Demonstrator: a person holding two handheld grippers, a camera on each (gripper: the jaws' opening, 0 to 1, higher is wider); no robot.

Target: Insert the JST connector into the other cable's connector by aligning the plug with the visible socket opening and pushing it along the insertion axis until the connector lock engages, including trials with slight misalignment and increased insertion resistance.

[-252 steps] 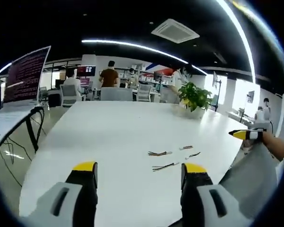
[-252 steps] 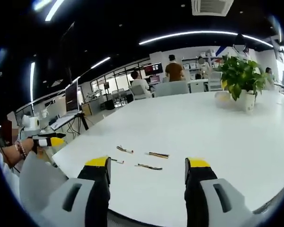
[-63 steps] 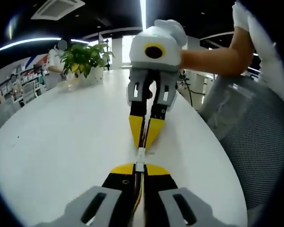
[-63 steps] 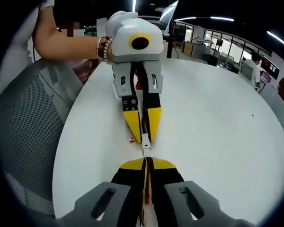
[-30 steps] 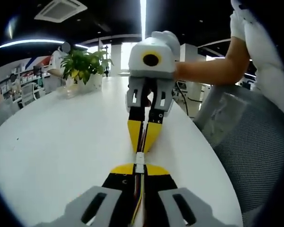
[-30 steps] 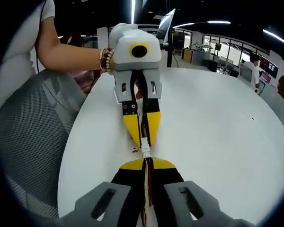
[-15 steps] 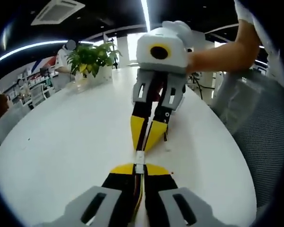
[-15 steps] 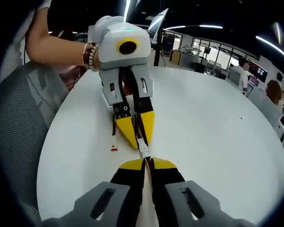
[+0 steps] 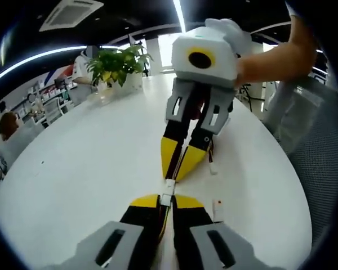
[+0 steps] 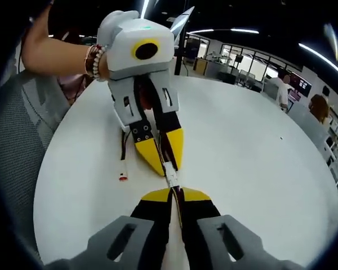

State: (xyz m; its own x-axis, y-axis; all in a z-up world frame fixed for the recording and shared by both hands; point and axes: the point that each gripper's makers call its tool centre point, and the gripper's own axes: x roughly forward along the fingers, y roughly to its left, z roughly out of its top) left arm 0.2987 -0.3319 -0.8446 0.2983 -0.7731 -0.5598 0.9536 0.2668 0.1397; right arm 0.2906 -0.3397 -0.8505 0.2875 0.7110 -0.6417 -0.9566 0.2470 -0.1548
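Two yellow-tipped grippers meet nose to nose above a smooth white oval table (image 9: 73, 169). In the left gripper view, the left gripper (image 9: 165, 201) has its jaws pinched on a thin bundle of coloured wires ending in a small white plastic JST connector (image 9: 167, 186). Facing it, the right gripper (image 9: 179, 167), grey-bodied with a rounded white housing, is clamped on the mating white connector (image 10: 168, 168), the two blocks touching end to end. A loose cable with a small white plug (image 9: 217, 209) lies on the table just beside the left gripper. A leafy green potted plant (image 9: 119, 63) stands at the far edge.
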